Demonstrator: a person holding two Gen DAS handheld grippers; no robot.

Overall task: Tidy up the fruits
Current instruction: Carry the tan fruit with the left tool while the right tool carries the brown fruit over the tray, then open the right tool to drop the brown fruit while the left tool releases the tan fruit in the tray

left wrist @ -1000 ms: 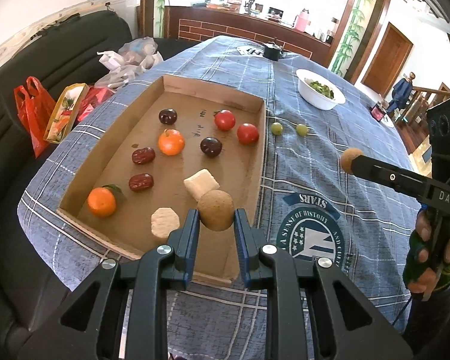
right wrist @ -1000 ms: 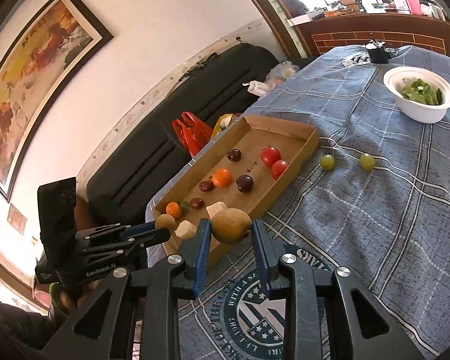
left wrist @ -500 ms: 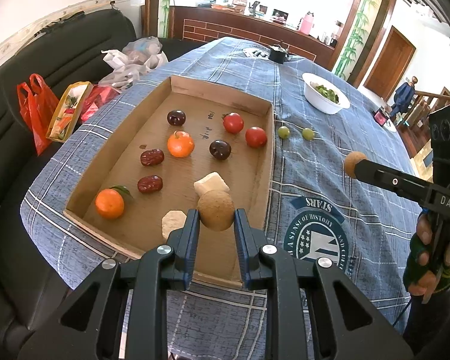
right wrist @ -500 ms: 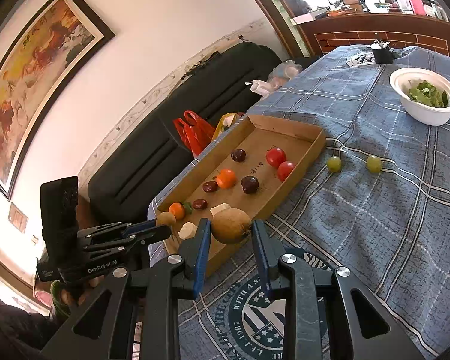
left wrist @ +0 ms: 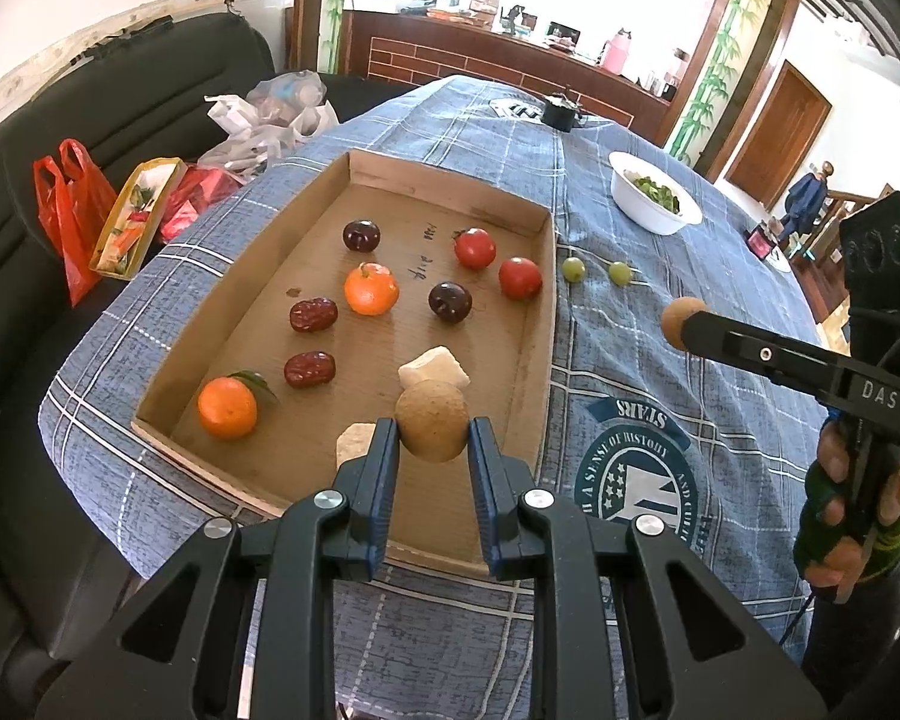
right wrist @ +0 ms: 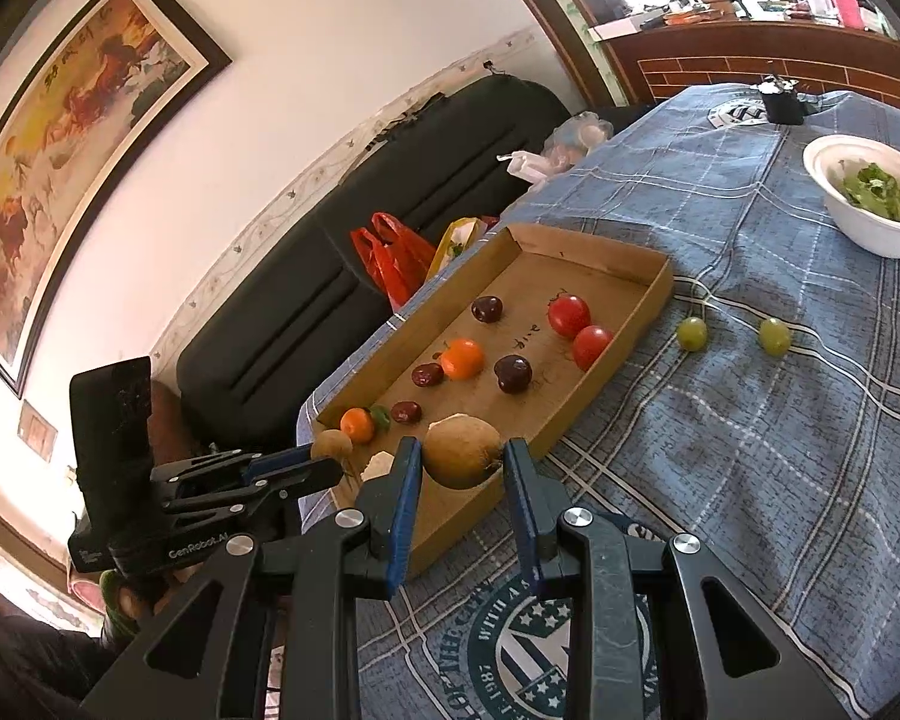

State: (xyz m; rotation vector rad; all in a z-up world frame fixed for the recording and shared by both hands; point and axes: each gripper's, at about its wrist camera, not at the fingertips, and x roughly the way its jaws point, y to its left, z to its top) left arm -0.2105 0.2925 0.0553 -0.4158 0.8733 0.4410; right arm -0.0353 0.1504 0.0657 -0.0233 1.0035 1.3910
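Left wrist view shows my left tool (left wrist: 432,438) pinching a tan round fruit (left wrist: 431,427) above the cardboard tray (left wrist: 543,312), my right tool (right wrist: 462,468) pinching another brown fruit (right wrist: 462,459).

Two grippers: left (left wrist: 432,450), right (right wrist: 462,468), each gripping one brown fruit (left wrist: 431,427) (right wrist: 462,459), so two of those. One cardboard tray (left wrist: 543,324). In it: two oranges (left wrist: 371,289) (left wrist: 227,408), two tomatoes (left wrist: 474,248) (left wrist: 519,278), two dark cherries (left wrist: 361,235) (left wrist: 449,302), two red dates (left wrist: 313,314) (left wrist: 309,369), two pale chunks (left wrist: 435,363) (left wrist: 353,443). On the cloth: two green grapes (left wrist: 573,269) (left wrist: 619,272), one white bowl (left wrist: 654,216).
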